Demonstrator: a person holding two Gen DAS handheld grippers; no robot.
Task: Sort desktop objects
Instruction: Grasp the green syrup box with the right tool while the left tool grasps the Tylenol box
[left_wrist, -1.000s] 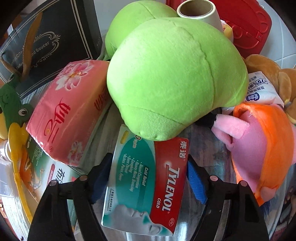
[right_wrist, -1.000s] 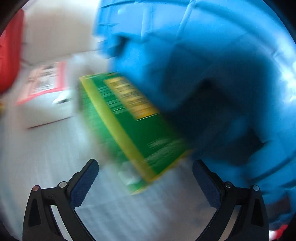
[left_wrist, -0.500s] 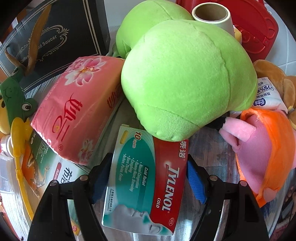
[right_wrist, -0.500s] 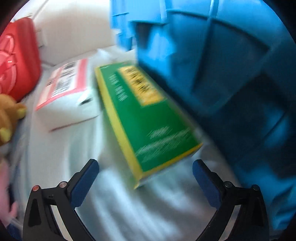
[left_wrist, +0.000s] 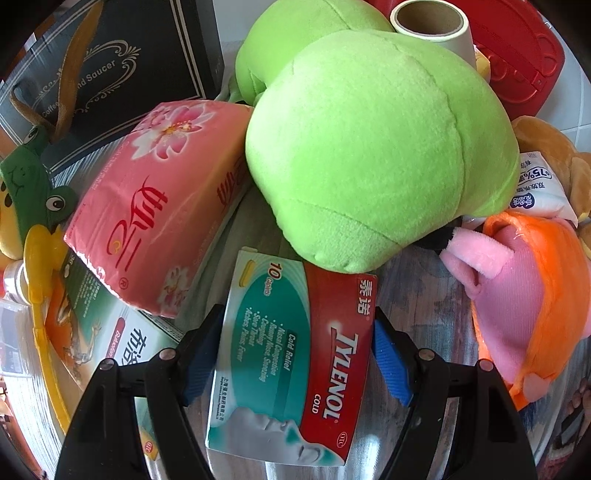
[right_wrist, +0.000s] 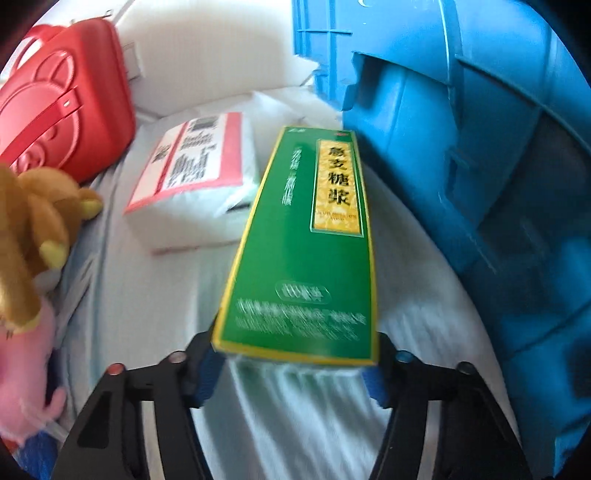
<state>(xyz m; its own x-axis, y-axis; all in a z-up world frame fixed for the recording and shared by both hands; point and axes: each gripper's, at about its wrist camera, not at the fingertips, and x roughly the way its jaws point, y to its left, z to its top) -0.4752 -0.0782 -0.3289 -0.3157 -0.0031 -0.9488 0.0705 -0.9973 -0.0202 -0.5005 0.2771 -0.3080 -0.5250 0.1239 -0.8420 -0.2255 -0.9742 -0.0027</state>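
My left gripper points down over a crowded tabletop and is shut on a teal and red Tylenol box, its blue pads pressed on both long sides. The box's far end sits just under a big green plush. In the right wrist view, a long green medicine box with a yellow label lies on a white cloth. My right gripper is closing on its near end, and the blue pads touch its two sides.
Around the Tylenol box lie a pink tissue pack, a black gift box, a pink and orange plush and a paper roll. A blue crate stands right of the green box, a white labelled pack and red case left.
The right gripper swung to line up with the green box and its jaws came in from wide open onto the box's sides. The left gripper kept its hold and barely moved.
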